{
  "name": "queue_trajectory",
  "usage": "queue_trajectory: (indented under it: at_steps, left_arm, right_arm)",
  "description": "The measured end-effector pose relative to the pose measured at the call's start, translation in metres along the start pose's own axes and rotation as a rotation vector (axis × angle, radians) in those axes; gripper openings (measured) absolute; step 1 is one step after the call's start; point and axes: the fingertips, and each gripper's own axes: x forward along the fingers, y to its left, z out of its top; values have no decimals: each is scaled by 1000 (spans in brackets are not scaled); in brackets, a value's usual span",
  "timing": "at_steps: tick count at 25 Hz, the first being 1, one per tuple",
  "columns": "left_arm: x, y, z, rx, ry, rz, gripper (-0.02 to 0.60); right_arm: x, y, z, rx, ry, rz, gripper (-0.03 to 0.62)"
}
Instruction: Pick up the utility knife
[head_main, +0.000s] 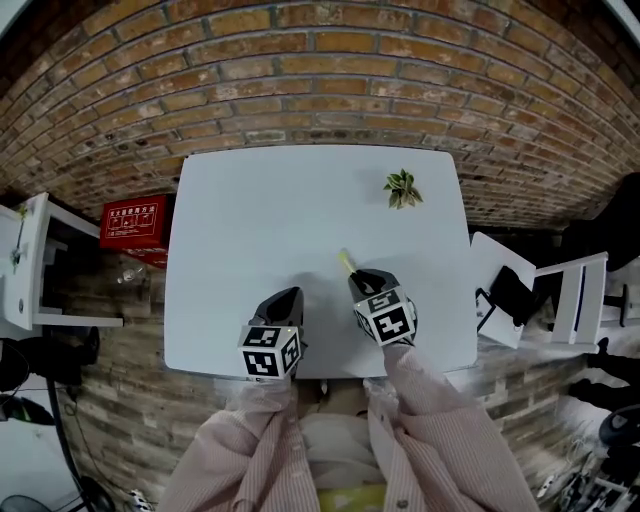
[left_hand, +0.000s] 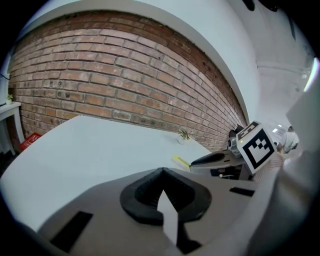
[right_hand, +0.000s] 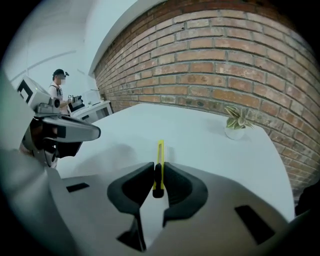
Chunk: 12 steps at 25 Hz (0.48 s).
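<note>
The utility knife (head_main: 346, 262) is slim and yellow with a dark end, and it lies near the front middle of the white table (head_main: 240, 210). My right gripper (head_main: 366, 279) is shut on its rear part. In the right gripper view the black pads (right_hand: 172, 180) press both sides of the knife (right_hand: 160, 152), whose yellow body sticks out ahead over the table. My left gripper (head_main: 289, 298) hovers to the left of it at the table's front edge, jaws closed together with nothing between them (left_hand: 161, 172). The left gripper view shows the knife tip (left_hand: 181, 161) poking out of the right gripper (left_hand: 215, 159).
A small potted plant (head_main: 402, 188) stands at the table's far right, close to the brick wall. A red box (head_main: 133, 222) and a white shelf (head_main: 30, 262) are on the floor at left, and white furniture (head_main: 560, 292) is at right. A person (right_hand: 59, 90) stands far off.
</note>
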Motion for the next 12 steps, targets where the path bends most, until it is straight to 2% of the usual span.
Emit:
queue_trajectory:
  at_steps: [12]
  left_arm:
    - [-18, -2, 33, 58, -115, -25, -9]
  right_arm:
    - [-44, -3, 35, 121, -228, 24, 63]
